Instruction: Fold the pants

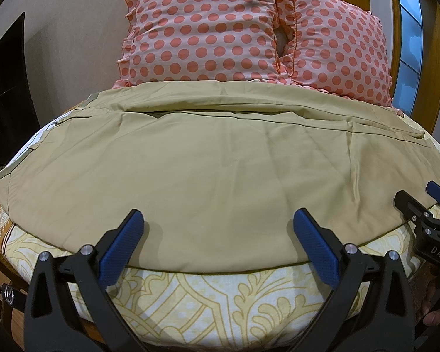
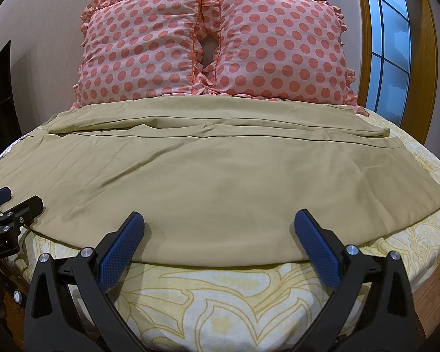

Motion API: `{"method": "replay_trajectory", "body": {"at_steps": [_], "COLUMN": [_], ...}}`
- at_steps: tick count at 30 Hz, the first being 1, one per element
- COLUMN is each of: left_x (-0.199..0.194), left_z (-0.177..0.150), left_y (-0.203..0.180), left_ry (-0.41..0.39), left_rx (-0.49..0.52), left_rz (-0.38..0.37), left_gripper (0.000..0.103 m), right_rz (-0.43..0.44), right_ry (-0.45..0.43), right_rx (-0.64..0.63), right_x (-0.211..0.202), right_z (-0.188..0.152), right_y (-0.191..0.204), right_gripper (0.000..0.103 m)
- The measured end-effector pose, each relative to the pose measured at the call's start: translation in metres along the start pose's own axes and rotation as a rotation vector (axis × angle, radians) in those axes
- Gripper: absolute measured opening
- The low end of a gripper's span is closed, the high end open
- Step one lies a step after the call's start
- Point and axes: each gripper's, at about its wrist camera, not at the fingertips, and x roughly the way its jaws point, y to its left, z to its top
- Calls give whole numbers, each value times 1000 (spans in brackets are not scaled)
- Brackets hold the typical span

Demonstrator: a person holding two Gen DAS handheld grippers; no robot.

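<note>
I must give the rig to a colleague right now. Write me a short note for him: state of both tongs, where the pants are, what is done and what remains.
Left tongs: open, holding nothing, at the near edge of the pants.
Right tongs: open, holding nothing, at the same near edge, further right.
Pants: khaki, spread sideways across the bed sheet, in front of two polka-dot pillows. One leg appears to lie along the far side, the other nearer.
Done: pants laid out fairly flat. Whether any fold is made, I cannot tell.
Left: grip the near edge with both tongs and fold.
</note>
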Motion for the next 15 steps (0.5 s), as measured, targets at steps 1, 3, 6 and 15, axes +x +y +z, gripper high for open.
{"method": "replay_trajectory", "body": {"at_steps": [1, 3, 6, 15], "left_x": [0, 0, 0, 0], "left_z": [0, 0, 0, 0], "left_y": [0, 0, 0, 1], "left_ry": [0, 0, 0, 10], "left_rx": [0, 0, 0, 7], "left_rz": [0, 0, 0, -7], "left_gripper": [101, 101, 101, 101], "right_rz": [0, 0, 0, 23], "right_ry": [0, -1, 0, 53], "right_rx": [0, 0, 0, -7], "right_x": [0, 0, 0, 3], "right_z": [0, 0, 0, 7], "right_y": [0, 0, 0, -2], "right_gripper": [102, 102, 102, 102]}}
